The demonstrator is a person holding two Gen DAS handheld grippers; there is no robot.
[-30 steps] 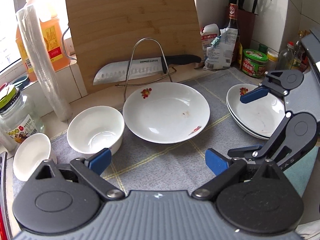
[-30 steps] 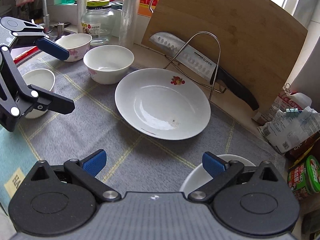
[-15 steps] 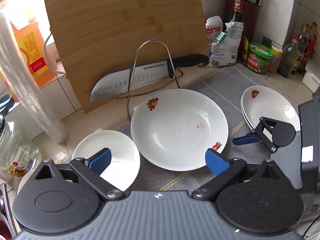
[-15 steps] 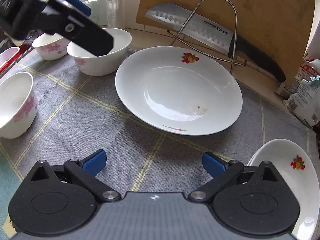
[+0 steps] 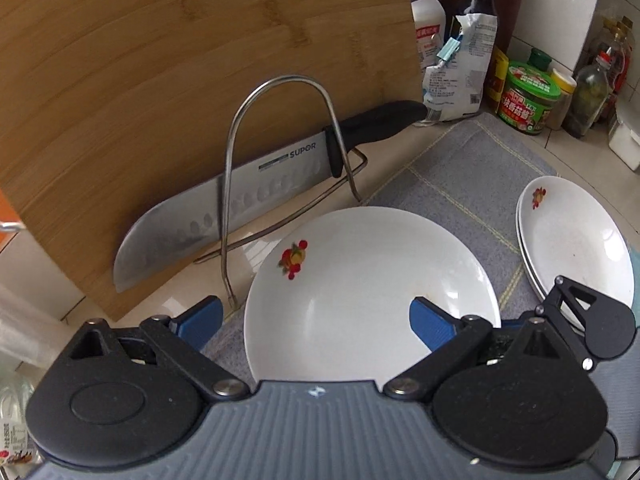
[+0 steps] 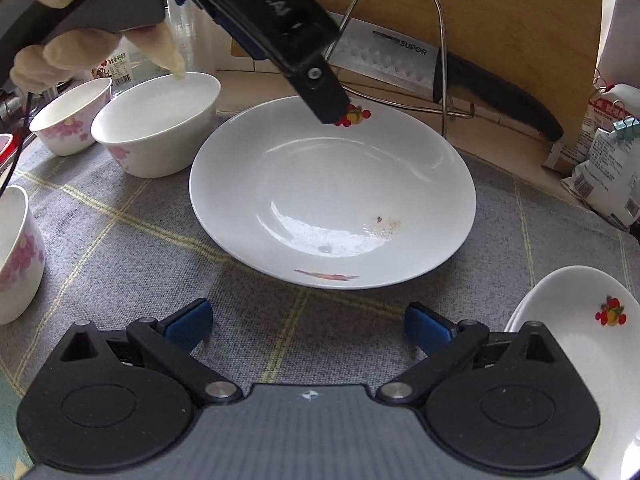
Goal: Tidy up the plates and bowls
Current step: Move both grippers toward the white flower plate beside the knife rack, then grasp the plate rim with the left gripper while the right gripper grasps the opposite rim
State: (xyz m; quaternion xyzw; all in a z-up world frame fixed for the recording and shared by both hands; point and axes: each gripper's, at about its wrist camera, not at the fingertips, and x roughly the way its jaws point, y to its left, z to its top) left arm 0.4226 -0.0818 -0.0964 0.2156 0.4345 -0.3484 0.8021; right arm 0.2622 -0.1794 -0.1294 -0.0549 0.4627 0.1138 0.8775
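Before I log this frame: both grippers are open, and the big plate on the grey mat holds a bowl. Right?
Not quite. Both the left gripper and the right gripper are open, but the big plate on the grey mat holds no bowl; the right wrist view shows only a small smear inside it.

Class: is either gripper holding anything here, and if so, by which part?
Nothing is held. The left gripper is open above the large white floral plate; the right gripper is open over the grey cloth.

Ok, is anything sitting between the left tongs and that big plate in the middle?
Nothing visible. The open left tongs hang over the big plate's near edge, and the plate holds only a small stain.
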